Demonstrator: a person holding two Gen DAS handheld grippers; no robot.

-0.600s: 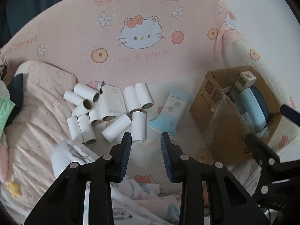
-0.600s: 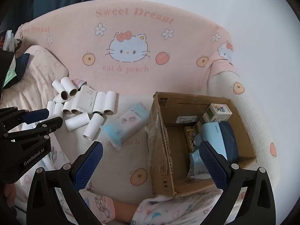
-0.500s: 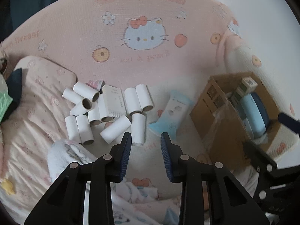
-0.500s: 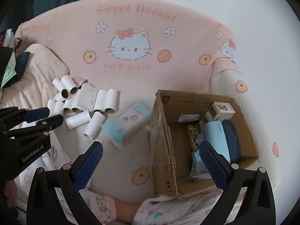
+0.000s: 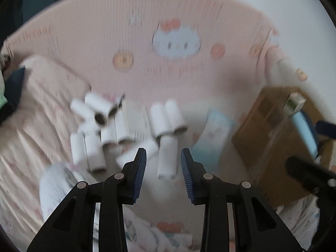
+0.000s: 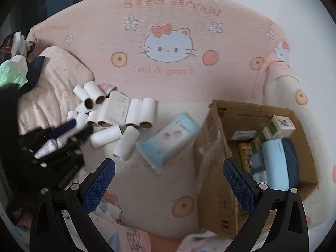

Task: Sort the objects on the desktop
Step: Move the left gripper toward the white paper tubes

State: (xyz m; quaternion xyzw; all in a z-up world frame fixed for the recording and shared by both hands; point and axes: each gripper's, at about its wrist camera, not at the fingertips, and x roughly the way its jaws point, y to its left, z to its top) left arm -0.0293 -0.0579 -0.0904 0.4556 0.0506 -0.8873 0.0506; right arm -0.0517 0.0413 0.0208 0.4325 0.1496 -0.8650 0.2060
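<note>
In the cardboard box [image 6: 220,147] lie a blue case [image 6: 279,163] and small cartons [image 6: 281,126]; both claws gape, grasping nothing.

Both tongs [image 5: 161,161] [image 6: 169,173]: black plastic arms w/ silver screws, ribbed blue pads [image 6: 239,187].

A pink bed [image 6: 189,189] is covered with white tubes [image 6: 134,113], a blue pack [image 6: 168,140] and a cardboard box [image 6: 212,168].

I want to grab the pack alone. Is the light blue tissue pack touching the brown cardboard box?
Apart. The right wrist view shows a strip of pale bedding between the light blue tissue pack and the brown cardboard box.
</note>
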